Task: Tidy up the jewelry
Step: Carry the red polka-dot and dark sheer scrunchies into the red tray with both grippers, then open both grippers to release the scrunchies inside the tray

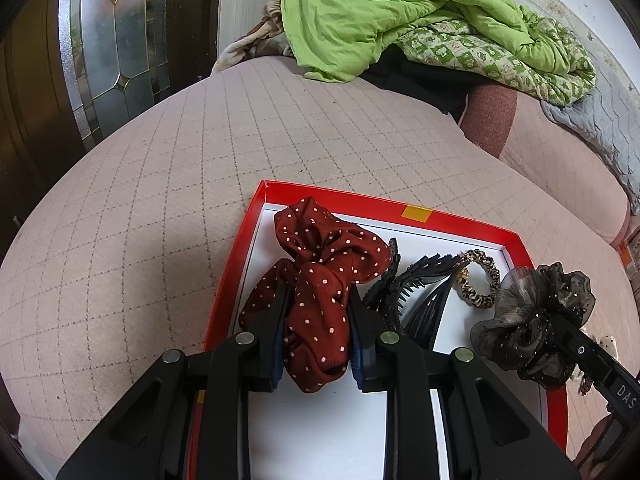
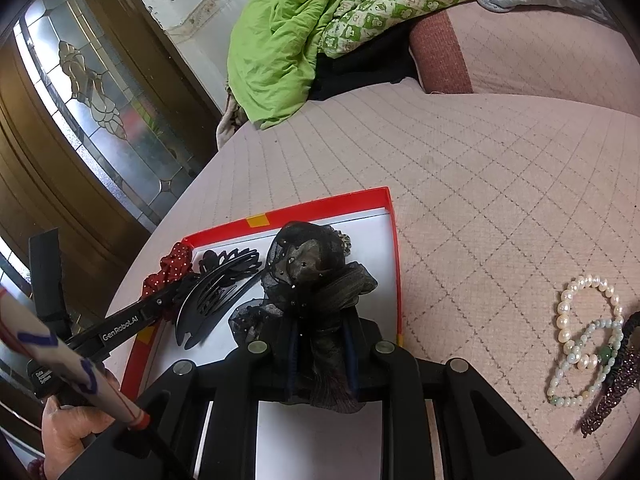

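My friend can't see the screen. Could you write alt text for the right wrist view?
The right gripper pinches a sheer black scrunchie over a red-rimmed tray on a quilted pink bed. The tray also holds a black hair comb and a red dotted scrunchie; bead bracelets lie on the bed at right.

reds, blacks and green on pale pink

the box [image 1: 472, 222] is red-rimmed, white inside, with an orange tape patch; one scrunchie [image 1: 320, 280] is dark red with white dots, another [image 2: 312, 280] sheer black-brown with tiny sparkles, a third hair tie [image 1: 480, 280] leopard-print. the bed cover [image 1: 160, 200] is pale pink with grey diamond stitching; the quilt [image 1: 380, 12] bright green.
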`<state>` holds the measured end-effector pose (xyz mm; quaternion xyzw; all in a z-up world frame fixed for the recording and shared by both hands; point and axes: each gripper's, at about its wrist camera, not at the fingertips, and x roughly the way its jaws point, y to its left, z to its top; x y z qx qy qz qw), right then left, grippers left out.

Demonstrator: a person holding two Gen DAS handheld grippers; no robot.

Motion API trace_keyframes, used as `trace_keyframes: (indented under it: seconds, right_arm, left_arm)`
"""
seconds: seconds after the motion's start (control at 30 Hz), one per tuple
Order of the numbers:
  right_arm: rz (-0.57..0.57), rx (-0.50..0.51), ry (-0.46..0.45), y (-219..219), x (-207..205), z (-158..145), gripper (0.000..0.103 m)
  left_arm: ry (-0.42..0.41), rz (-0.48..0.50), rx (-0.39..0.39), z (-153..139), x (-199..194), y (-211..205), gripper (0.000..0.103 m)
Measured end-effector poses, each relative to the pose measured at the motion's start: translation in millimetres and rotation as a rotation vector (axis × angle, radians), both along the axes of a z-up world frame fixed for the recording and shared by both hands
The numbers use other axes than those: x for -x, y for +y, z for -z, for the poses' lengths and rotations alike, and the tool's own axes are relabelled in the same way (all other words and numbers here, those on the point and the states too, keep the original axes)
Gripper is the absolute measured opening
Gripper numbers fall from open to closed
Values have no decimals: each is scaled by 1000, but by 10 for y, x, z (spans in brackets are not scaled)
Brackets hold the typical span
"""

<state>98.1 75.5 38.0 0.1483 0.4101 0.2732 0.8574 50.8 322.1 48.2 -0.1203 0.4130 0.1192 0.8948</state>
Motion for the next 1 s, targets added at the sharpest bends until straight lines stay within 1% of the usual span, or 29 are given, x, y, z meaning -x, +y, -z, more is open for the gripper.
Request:
trace_keyframes:
  seconds: [0.43, 0.57, 0.7, 0.83, 0.9, 1.0]
  right_arm:
    - [5, 2, 12, 20, -42, 48, 23]
    - [6, 2, 19, 18, -53, 52, 27]
    - [5, -2, 24, 1, -66, 50, 28]
    - [6, -7, 22, -4, -61, 31, 32]
    - [8, -11, 19, -6, -49, 18, 34]
    - [9, -14, 16, -19, -35, -1, 37]
  left_arm:
    - [9, -1, -3, 20, 1, 8, 25]
    - [12, 0, -2, 22, -6, 8, 26]
    - [12, -1, -5, 19, -4, -3, 29]
    - [14, -1, -4, 19, -9, 5, 31]
    - [12, -5, -5, 10, -5, 4, 35]
    - [9, -10, -6, 1, 5, 3, 39]
